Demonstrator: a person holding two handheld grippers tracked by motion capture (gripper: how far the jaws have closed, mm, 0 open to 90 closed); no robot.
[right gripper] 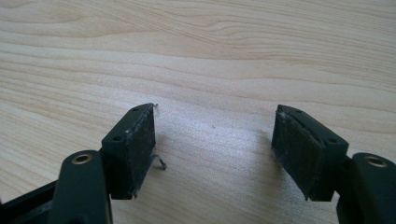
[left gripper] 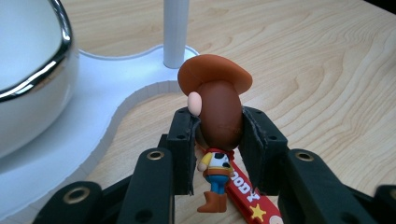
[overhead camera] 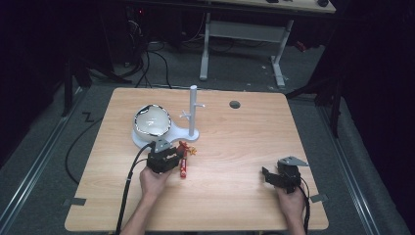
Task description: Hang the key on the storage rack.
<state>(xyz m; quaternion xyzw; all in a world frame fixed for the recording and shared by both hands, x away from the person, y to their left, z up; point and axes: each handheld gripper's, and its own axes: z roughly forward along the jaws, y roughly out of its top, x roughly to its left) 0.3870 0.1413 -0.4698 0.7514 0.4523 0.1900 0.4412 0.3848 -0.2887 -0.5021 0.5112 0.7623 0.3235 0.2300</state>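
Woody figurine [left gripper: 219, 116], a small cowboy toy with a brown hat, sits clamped by its head between the two black pads of the left tool [left gripper: 217, 140]. Its body with yellow shirt, blue trousers and brown boots hangs down between the jaws, and a red strap [left gripper: 250, 198] printed with letters and a star trails beneath it to the wooden counter [left gripper: 327, 84]. In the high view the left tool [overhead camera: 164, 157] is near the middle-left of the counter, just in front of a white stand [overhead camera: 193, 112] whose flat base also carries a shiny white bowl [overhead camera: 152, 120]. The right tool [right gripper: 215, 144] hovers over bare wood with its jaws wide apart, well away at the counter's right front [overhead camera: 281, 177].
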